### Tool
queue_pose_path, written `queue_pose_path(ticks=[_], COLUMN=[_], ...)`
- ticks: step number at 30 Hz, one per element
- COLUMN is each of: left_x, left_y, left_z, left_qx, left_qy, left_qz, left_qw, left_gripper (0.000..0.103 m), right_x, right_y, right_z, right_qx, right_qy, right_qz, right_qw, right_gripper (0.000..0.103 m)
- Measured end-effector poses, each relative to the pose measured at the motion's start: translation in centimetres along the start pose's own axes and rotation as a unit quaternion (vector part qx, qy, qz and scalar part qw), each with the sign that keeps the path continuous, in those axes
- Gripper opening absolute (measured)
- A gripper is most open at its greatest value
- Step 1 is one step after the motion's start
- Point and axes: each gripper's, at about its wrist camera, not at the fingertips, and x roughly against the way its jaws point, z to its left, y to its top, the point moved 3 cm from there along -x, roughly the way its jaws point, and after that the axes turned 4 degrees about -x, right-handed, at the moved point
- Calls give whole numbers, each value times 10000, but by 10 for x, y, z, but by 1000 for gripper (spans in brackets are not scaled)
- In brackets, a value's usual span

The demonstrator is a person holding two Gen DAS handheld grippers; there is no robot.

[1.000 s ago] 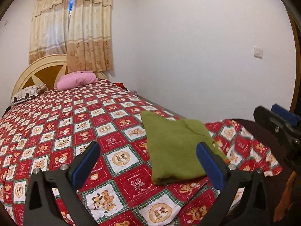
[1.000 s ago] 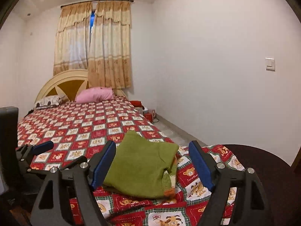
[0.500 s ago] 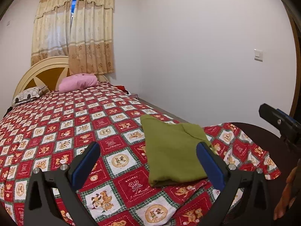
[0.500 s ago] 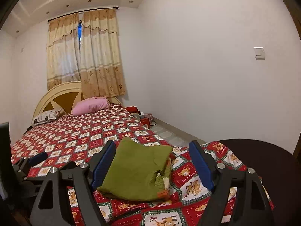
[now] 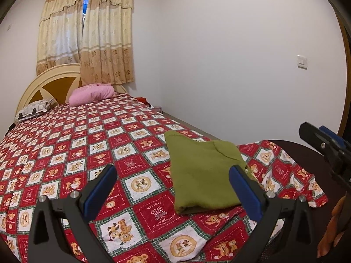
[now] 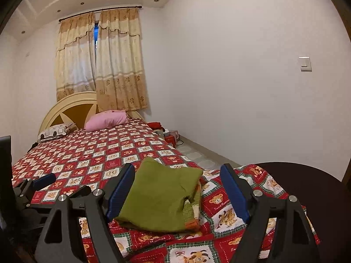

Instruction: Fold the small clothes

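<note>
Bedspread (image 5: 136, 164), a red patchwork of bear squares, is covering the whole bed and is giving wide open room toward the pink pillow (image 5: 92, 93) and the headboard (image 5: 54, 83), while its near corner is draping over the mattress edge beside a dark round table (image 6: 307, 186). Near that corner the green garment (image 5: 204, 173) is lying folded into a compact rectangle, flat on the spread, with an orange-trimmed patterned layer peeking out at its near right corner in the right wrist view. The left gripper (image 5: 173, 188) is hovering above the spread with its jaws standing wide apart and nothing between the blue pads, the garment lying beyond its right finger. The right gripper (image 6: 177, 188) is likewise gaping wide and empty, framing the garment without touching it. Judging from this, the fold is looking nearly complete; finishing it well is probably calling for tucking that stray layer under and pressing the stack flat, working inward toward the bed's middle so the bundle is not sliding off the hanging corner
</note>
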Motion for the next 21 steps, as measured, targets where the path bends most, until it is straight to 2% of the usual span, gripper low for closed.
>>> queue_pose_path(ticks=[21], left_x=[-2], left_y=[-1], left_z=[1], left_qx=[6], left_qy=[-11], left_qz=[62], left_qw=[10000], left_gripper=[103], right_x=[1], right_y=[-1], right_z=[0], right_qx=[-24], right_qy=[-34], right_qz=[15], right_qw=[10000], right_gripper=[80])
